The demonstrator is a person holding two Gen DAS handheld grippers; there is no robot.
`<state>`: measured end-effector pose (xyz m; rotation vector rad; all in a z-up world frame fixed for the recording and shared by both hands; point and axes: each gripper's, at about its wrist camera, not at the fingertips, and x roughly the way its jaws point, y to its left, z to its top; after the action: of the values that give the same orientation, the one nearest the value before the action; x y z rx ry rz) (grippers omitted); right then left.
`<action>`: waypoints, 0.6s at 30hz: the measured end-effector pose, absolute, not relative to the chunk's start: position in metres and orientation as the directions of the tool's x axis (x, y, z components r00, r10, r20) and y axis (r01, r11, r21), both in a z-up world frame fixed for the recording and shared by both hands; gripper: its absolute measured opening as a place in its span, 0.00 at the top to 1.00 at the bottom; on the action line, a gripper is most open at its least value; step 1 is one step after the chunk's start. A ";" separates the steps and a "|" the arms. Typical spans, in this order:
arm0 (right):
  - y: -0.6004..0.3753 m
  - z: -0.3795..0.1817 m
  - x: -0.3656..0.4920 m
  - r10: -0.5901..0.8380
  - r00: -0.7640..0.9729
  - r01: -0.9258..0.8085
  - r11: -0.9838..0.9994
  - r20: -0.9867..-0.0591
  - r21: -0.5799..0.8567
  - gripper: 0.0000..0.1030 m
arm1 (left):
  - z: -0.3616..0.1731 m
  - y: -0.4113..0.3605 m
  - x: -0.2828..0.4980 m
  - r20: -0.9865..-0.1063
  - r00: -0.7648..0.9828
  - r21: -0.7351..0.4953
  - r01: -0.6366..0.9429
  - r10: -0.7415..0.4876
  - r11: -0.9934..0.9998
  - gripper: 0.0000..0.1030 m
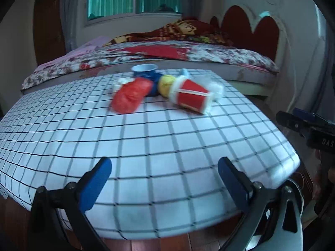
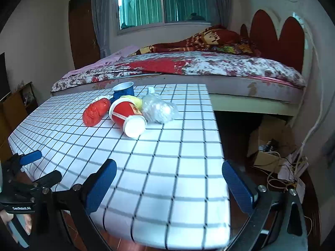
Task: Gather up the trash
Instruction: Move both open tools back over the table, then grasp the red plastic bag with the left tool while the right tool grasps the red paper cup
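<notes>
Two grippers, left gripper (image 1: 164,179) and right gripper (image 2: 169,183), both wide open, holding nothing, low at the near edge of the checked table (image 2: 167,167). Far back on it, bunched together: red cup (image 2: 125,116) lying down, red bag (image 2: 95,113), blue cup (image 2: 123,91), yellow wad (image 2: 135,101), clear plastic (image 2: 159,109).

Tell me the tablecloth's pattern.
White tablecloth with a black grid; clearest in the right wrist view.

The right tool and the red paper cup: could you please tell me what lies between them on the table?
Only bare checked tablecloth lies between the open right tool and the tipped red paper cup, as the right wrist view shows.
</notes>
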<state>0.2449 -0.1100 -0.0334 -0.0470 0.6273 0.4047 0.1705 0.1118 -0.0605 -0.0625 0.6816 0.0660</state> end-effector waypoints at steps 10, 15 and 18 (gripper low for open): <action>-0.027 -0.053 0.312 0.418 0.634 -0.531 0.847 -0.650 0.026 0.14 | -0.070 0.154 0.210 -0.653 0.754 -0.056 -0.132 0.063 0.990 0.07; -0.003 -0.070 0.346 0.391 0.581 -0.561 0.827 -0.713 -0.003 0.15 | -0.075 0.165 0.237 -0.663 0.746 -0.062 -0.134 0.060 0.989 0.07; 0.004 -0.070 0.362 0.408 0.570 -0.577 0.816 -0.713 0.006 0.15 | -0.074 0.170 0.259 -0.663 0.746 -0.058 -0.131 0.060 0.990 0.07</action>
<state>0.3622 0.0035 -0.0696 -0.2390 0.7703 0.5847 0.2588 0.1703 -0.0739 -0.1030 0.7217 0.1044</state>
